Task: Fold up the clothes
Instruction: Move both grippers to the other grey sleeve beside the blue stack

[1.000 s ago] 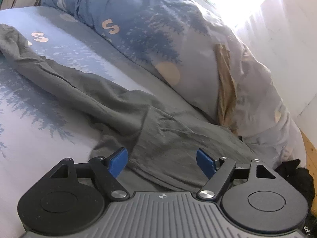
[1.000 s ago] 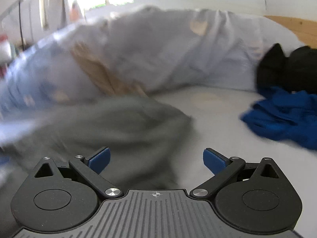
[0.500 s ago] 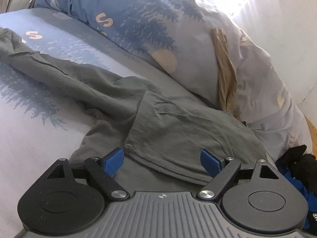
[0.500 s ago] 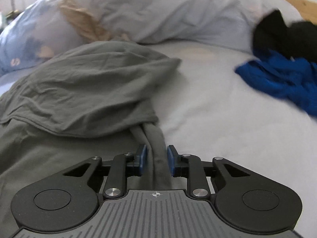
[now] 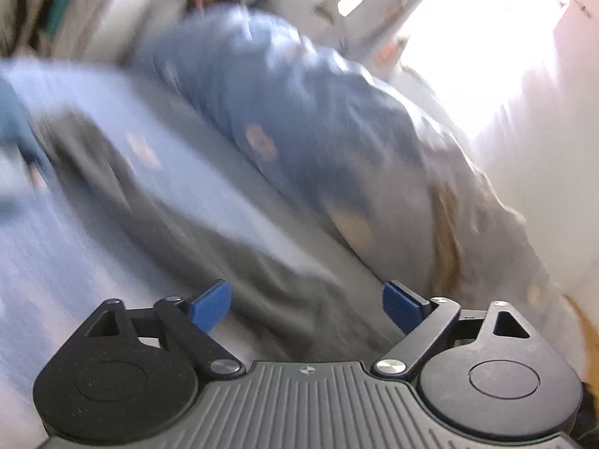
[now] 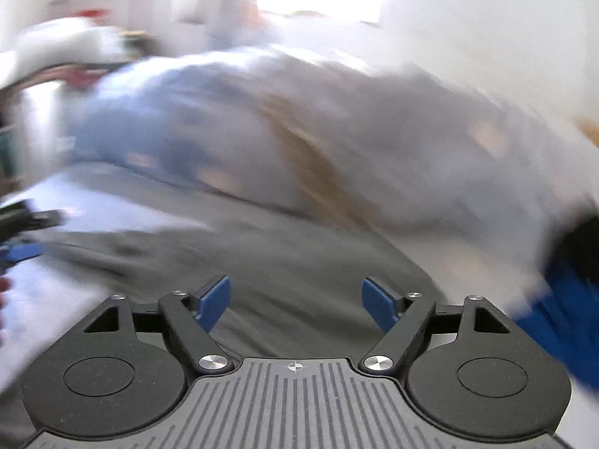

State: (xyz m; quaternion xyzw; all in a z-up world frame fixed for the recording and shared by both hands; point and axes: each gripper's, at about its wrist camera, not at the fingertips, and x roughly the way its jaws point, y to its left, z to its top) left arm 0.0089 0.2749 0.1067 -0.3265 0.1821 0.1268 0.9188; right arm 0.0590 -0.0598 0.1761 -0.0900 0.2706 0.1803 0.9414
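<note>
Both views are blurred by motion. A grey garment (image 5: pixel 168 202) lies spread across the pale bed sheet, running from the far left toward my left gripper (image 5: pixel 305 299). That gripper hovers above the cloth, its jaws opening wide with nothing between them. In the right wrist view the same grey garment (image 6: pixel 280 247) fills the middle of the bed below my right gripper (image 6: pixel 295 299). Its jaws are opening and hold no cloth. The blue finger (image 6: pixel 22 250) of the left gripper shows at the left edge of the right wrist view.
A bunched blue and grey patterned duvet (image 5: pixel 299 112) is heaped along the far side of the bed, against a white wall. A blue garment (image 6: pixel 561 318) and a black one (image 6: pixel 580 243) lie at the right. A bright window is behind.
The right gripper, which was shut on a strip of the grey garment, has let go and opened. Both grippers have lifted away from the cloth. The left jaws stand a little wider.
</note>
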